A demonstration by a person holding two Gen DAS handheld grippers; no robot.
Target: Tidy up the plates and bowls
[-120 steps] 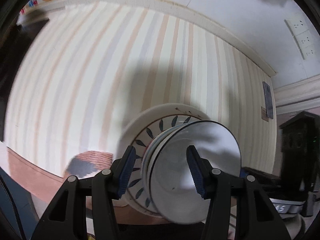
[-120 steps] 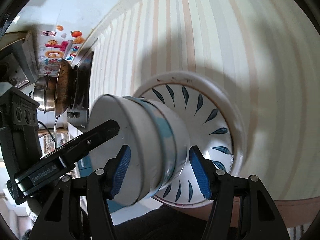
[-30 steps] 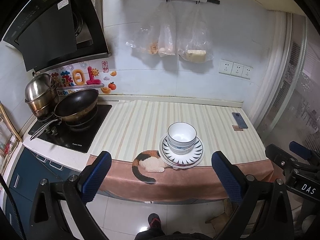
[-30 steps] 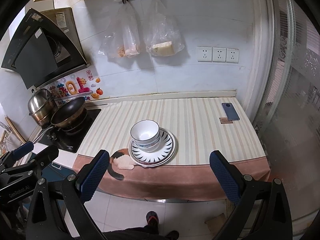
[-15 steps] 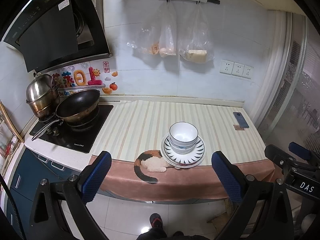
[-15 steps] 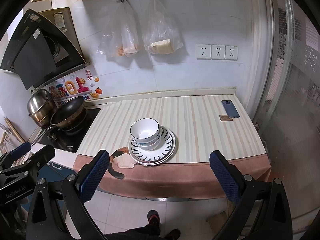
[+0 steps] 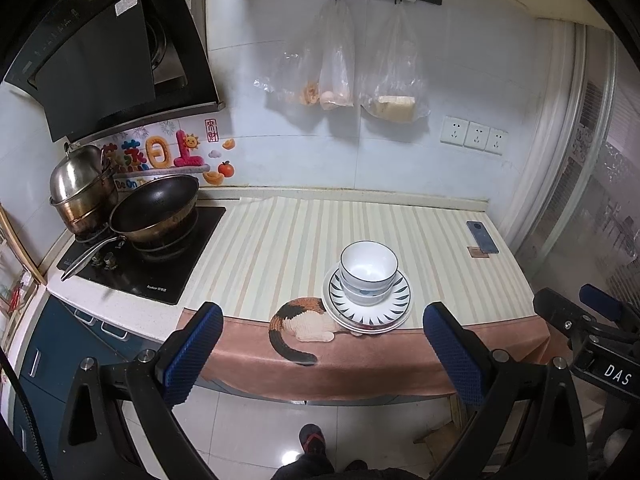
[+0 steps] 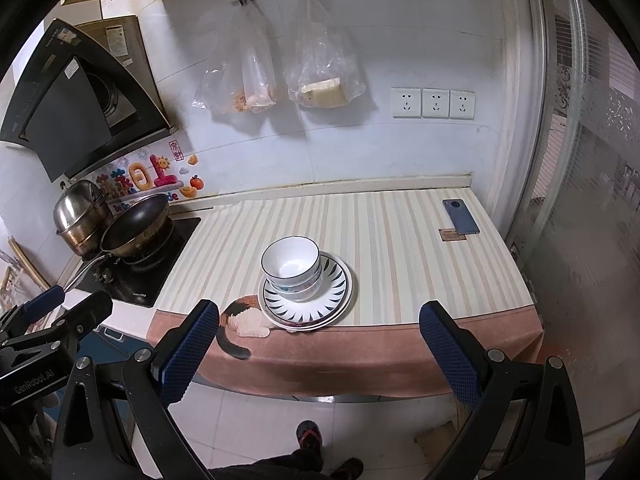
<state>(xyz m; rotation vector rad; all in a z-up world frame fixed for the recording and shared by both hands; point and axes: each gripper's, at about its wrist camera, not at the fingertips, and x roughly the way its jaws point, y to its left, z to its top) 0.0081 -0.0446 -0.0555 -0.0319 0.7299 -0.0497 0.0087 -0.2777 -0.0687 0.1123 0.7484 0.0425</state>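
Two white bowls with dark rims sit nested (image 7: 368, 270) (image 8: 292, 266) on a stack of plates; the top plate (image 7: 394, 294) (image 8: 336, 284) has a blue leaf pattern. The stack stands near the front edge of the striped counter cloth (image 7: 280, 248) (image 8: 400, 248). My left gripper (image 7: 322, 354) is open and empty, held back from the counter, over the floor. My right gripper (image 8: 320, 354) is open and empty, also back from the counter. Each gripper shows at the edge of the other's view.
A wok (image 7: 154, 210) and a steel pot (image 7: 78, 184) sit on the black hob at left. A phone (image 7: 482, 236) (image 8: 460, 216) lies at the counter's far right. Bags hang on the wall (image 8: 280, 72). A glass partition stands at right. My feet show on the tiled floor.
Four seconds ago both grippers were close around the bowls on the plate. Since then both have pulled back, wide open. Over the last second the views barely shift.
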